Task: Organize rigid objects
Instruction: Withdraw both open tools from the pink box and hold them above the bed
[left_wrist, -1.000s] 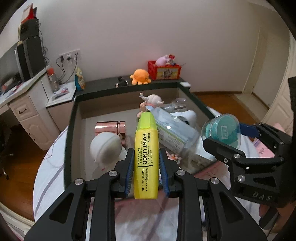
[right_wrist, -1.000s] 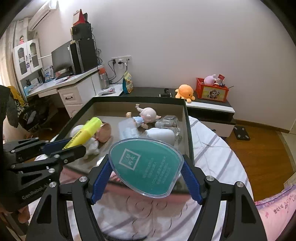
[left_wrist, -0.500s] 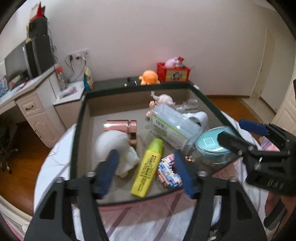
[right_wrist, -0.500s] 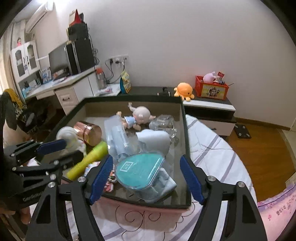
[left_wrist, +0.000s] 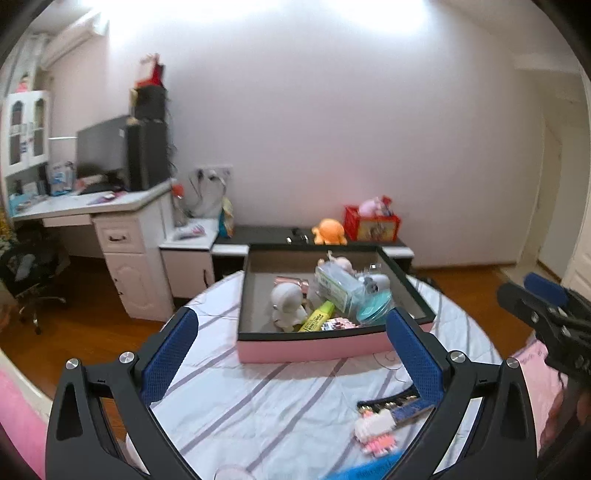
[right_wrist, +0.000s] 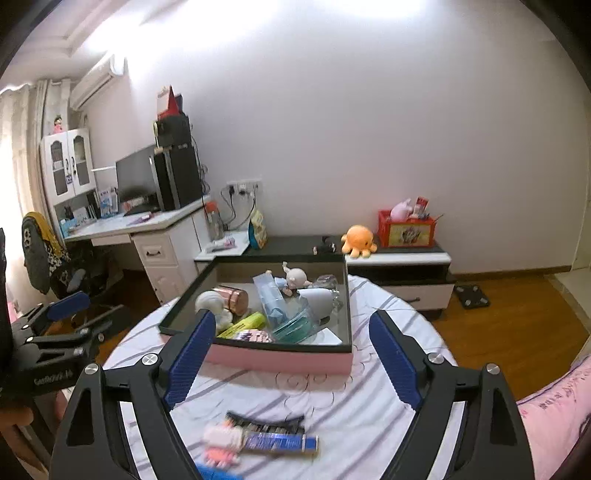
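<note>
One pink box (right_wrist: 280, 360), one yellow highlighter (right_wrist: 242, 324), one teal case (right_wrist: 295, 325), two plush toys (right_wrist: 357, 240).

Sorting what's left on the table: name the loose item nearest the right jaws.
The pink-and-white block figure, lying in front of the blue strip and black clip, outside the pink box.

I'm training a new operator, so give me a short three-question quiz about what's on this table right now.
1. True or false: the yellow highlighter pen lies inside the pink-walled storage box.
2. Which is open: the left gripper, the right gripper, or both?
3. Fill in: the pink and white brick-built figure lies on the striped white tablecloth, ____ the box.

Key: 1 true; 2 both; 3 outside.
</note>
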